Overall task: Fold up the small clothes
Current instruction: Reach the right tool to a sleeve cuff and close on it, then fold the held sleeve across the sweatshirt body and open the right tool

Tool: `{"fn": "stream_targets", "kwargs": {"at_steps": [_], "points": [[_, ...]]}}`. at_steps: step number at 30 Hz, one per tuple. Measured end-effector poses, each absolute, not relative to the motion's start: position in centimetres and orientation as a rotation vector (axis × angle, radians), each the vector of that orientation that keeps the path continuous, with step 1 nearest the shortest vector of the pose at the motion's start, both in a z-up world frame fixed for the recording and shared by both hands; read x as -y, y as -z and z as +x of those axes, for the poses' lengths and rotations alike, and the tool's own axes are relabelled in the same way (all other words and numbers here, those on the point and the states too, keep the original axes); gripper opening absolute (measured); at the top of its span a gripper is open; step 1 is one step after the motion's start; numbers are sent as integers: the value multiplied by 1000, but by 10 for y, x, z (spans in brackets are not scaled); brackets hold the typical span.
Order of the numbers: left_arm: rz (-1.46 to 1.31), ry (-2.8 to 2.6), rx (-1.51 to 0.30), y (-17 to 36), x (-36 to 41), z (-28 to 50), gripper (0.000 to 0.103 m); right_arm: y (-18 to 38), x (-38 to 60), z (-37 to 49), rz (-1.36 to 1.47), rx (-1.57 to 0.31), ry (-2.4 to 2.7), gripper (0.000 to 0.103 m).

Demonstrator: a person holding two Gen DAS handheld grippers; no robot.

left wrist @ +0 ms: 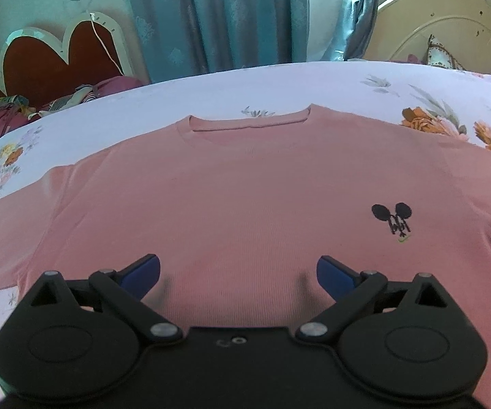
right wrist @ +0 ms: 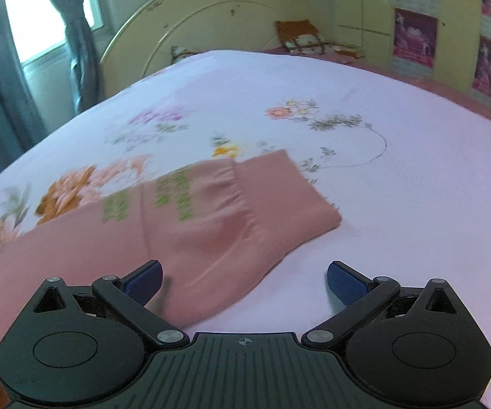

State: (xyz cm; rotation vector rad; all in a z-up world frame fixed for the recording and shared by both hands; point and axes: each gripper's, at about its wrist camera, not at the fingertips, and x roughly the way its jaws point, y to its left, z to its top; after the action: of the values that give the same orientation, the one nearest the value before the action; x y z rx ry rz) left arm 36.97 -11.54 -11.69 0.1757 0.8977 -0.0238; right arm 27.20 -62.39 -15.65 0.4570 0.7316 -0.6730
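A pink sweater (left wrist: 245,197) lies flat and face up on the bed, collar at the far side, with a small black mouse-ear logo (left wrist: 392,218) on its right chest. My left gripper (left wrist: 238,274) is open and empty, low over the sweater's lower body. In the right wrist view the sweater's right sleeve (right wrist: 218,225) lies stretched out with green lettering and a ribbed cuff (right wrist: 286,197). My right gripper (right wrist: 244,283) is open and empty, just above the sleeve's near edge.
The bed has a white floral sheet (left wrist: 279,81). A cream headboard (right wrist: 211,17) and pillows (right wrist: 307,39) are at the far end. A heart-shaped red board (left wrist: 61,58), a clothes pile (left wrist: 24,109) and blue curtains (left wrist: 211,17) stand behind the bed.
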Motion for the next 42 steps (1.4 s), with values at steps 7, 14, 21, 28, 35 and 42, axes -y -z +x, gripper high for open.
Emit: {"fn": "stream_targets", "kwargs": {"at_steps": [7,14,21,28,35,42], "points": [[194,1,-905,117,113,376,96,162,639,282,468,-676,689,47],[159,42,-915,114,105,378,82,152,632,286,473,-644,634,10],[128,46,-878,100,82,372,81,93,563,312,400,-529,438,10],[75,38,-847,90,34,364,81,51,417,362,281,-486,124,9],[51,-21,-835,87,-17,360,80,74,258,401,248,-578,-182,9],[14,-57,-850,89,-46,362,81,129,178,422,190,-772,-302,15]]}}
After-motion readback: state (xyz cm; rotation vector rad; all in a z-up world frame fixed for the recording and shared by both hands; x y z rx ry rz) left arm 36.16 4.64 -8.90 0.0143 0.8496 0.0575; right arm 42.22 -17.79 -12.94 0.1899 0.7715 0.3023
